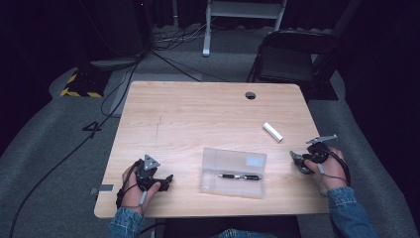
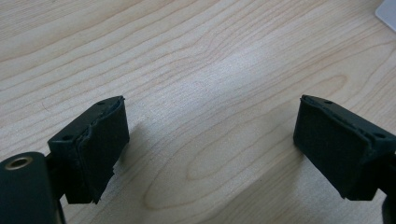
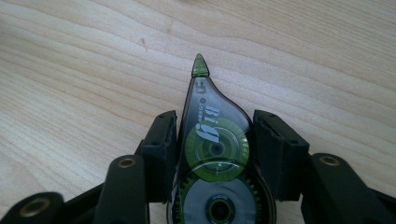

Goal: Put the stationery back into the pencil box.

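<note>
1. We find the right gripper (image 3: 212, 140) clamped on a correction tape dispenser (image 3: 212, 154), one pad on each flat side, its green tip (image 3: 200, 65) pointing ahead of the jaws, presumably so it can be carried nose-first.
2. We judge the clear pencil case (image 1: 233, 172), holding a pen (image 1: 239, 176), the likely destination; it lies to that gripper's left.
3. The left gripper (image 2: 210, 149) rests idle, jaws wide apart over bare table (image 2: 196, 56).

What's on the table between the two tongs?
In the high view, a clear plastic case with a pen inside lies between the left tongs and the right tongs, which grip a correction tape dispenser.
</note>
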`<state>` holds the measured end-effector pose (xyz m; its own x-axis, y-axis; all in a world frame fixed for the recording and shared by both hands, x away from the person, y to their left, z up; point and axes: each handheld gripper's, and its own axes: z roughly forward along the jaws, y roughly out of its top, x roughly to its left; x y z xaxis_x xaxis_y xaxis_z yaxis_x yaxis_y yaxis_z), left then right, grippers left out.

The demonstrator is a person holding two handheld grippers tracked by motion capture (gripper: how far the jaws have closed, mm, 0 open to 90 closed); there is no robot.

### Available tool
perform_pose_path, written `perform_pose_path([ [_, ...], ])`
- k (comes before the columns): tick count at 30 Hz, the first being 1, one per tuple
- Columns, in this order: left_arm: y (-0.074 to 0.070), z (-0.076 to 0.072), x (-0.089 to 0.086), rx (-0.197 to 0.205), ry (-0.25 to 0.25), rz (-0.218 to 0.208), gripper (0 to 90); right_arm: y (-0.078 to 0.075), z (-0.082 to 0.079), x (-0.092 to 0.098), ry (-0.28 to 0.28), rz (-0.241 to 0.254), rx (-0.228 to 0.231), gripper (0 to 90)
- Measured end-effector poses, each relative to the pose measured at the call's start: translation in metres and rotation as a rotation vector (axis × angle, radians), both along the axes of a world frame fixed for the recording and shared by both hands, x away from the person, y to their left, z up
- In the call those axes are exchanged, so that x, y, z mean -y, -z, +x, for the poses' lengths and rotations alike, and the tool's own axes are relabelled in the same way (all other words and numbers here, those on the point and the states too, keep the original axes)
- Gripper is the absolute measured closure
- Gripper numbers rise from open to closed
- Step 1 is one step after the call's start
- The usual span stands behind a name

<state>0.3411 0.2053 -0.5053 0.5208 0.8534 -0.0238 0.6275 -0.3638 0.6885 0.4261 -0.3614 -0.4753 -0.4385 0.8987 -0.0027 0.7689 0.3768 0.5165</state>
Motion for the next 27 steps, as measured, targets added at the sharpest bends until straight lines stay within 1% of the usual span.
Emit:
perform_pose_path([
  [5,0.000,0.000,0.000,0.000,0.000,0.000,10.8,-0.001,0.000,-0.001,0.008,-0.002,-0.003,52.3],
  [8,0.000,0.000,0.000,0.000,0.000,0.000,10.7,-0.002,-0.001,0.000,0.025,0.015,-0.016,52.4],
  [11,0.000,0.000,0.000,-0.001,-0.001,-0.002,10.8,-0.003,-0.001,0.001,0.030,0.028,-0.016,52.5],
  [14,0.000,0.000,0.000,-0.002,-0.002,-0.004,10.8,-0.005,-0.002,0.001,0.031,0.043,-0.028,52.6],
  [19,0.000,0.000,0.000,0.000,-0.001,-0.001,10.8,-0.012,-0.004,-0.002,0.022,0.056,-0.010,52.7],
  [27,0.000,0.000,0.000,-0.001,-0.001,-0.003,10.8,-0.032,-0.011,-0.012,-0.009,0.069,0.037,52.7],
])
